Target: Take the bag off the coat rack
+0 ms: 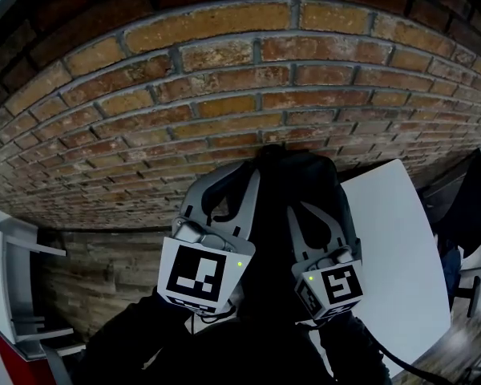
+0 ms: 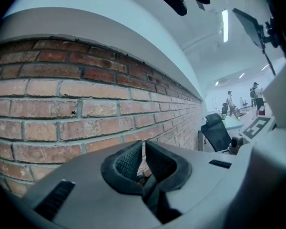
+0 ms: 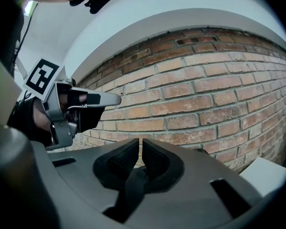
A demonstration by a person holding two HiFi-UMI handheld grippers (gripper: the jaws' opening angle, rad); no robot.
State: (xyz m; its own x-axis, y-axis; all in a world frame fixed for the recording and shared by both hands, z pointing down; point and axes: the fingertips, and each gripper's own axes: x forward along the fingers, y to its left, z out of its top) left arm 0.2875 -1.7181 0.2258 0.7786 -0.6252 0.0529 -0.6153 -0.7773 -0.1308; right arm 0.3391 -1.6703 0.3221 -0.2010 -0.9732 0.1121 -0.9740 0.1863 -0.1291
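In the head view, the person is pointing both tools roughly level at a brick wall [image 1: 224, 79]. The left gripper [image 1: 234, 175] and the right gripper [image 1: 311, 207] are sitting side by side, close together. The black bag [image 1: 297, 171] is showing as a dark mass between them, running from the wall's lower courses down past both marker cubes. A white panel [image 1: 393, 255] is standing just right of the bag, and a white shelf unit [image 1: 16, 295] is showing at the left edge.

In the left gripper view, the ribbed pads are standing almost together, with only a thin slit of brick showing between the tips. A dark strap [image 2: 152, 199], apparently the bag's, is running out from the base of the pads toward the camera, so the jaws are clamping on it. Brick is filling the left side. Far off to the right, an office chair [image 2: 214, 130] and some distant people are showing under ceiling lights.

In the right gripper view, the pads are likewise nearly meeting, pinching a dark strap that is trailing down toward the camera. The left gripper is reaching in from the left at the same height, in front of the brick. A white corner [image 3: 271, 175] is showing at the lower right.
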